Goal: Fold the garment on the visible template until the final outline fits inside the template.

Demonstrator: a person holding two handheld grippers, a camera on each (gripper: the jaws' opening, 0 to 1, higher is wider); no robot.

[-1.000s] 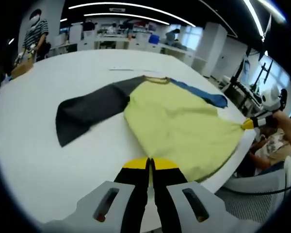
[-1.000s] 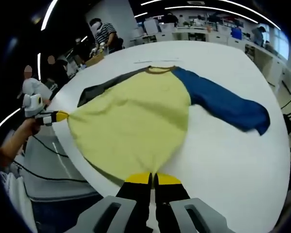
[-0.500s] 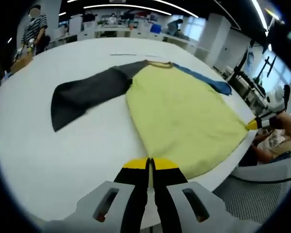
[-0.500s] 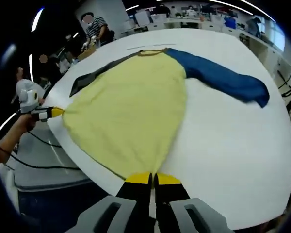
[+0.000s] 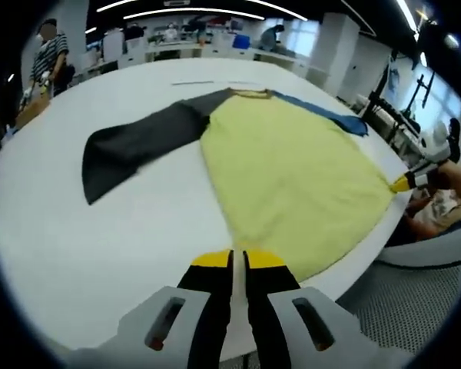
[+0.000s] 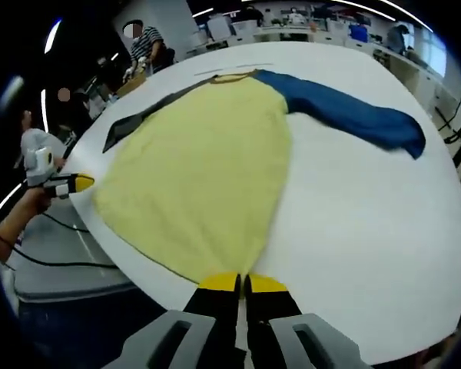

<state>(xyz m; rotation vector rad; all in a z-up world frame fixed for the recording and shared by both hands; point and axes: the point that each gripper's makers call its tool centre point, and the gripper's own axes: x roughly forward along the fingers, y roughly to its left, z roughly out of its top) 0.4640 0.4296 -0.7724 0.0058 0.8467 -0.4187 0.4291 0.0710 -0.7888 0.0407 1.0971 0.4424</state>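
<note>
On the round white bench (image 5: 77, 231) lies a yellow long-sleeved shirt with one dark grey and one blue sleeve (image 5: 292, 169), spread flat, collar at the far side, hem at the near rim. Left tool (image 5: 237, 260): jaws pressed together, pinching one hem corner. Right tool (image 6: 243, 283): same, pinching the other hem corner at the bench edge. Grey sleeve (image 5: 138, 146) runs out from the collar to one side, blue sleeve (image 6: 353, 115) to the other. Thin pale line (image 5: 203, 82) on the bench just beyond the collar. Beyond the bench: open office, desks (image 5: 184, 54), ceiling strip lights (image 5: 177, 11), a person in a striped top (image 5: 50, 54).
</note>
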